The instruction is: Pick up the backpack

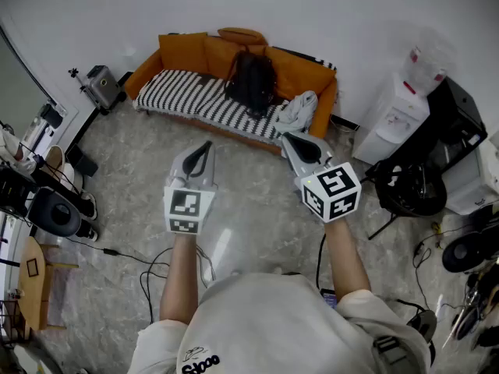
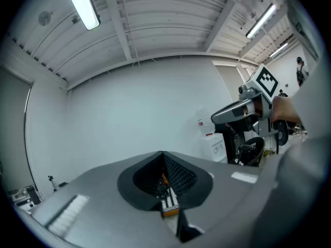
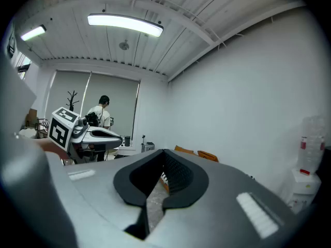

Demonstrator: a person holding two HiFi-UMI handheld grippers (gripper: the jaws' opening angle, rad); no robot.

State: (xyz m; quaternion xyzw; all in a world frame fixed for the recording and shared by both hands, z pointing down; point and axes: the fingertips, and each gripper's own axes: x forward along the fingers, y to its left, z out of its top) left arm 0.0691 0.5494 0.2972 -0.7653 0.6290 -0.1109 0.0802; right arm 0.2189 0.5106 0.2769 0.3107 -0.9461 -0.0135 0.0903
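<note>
A black backpack stands upright on an orange sofa, leaning on its back cushions. In the head view both grippers hang over the floor in front of the sofa, well short of the backpack. The left gripper is shut with nothing in it, and so is the right gripper. Seen from the left gripper view, the left gripper has its jaws closed together, with the right gripper off to the side. The right gripper view shows the right gripper with jaws meeting, empty.
A grey cloth lies on the sofa's right end. A water dispenser and a black chair stand at the right. A grey case sits left of the sofa. Cables trail across the floor. A person stands far off.
</note>
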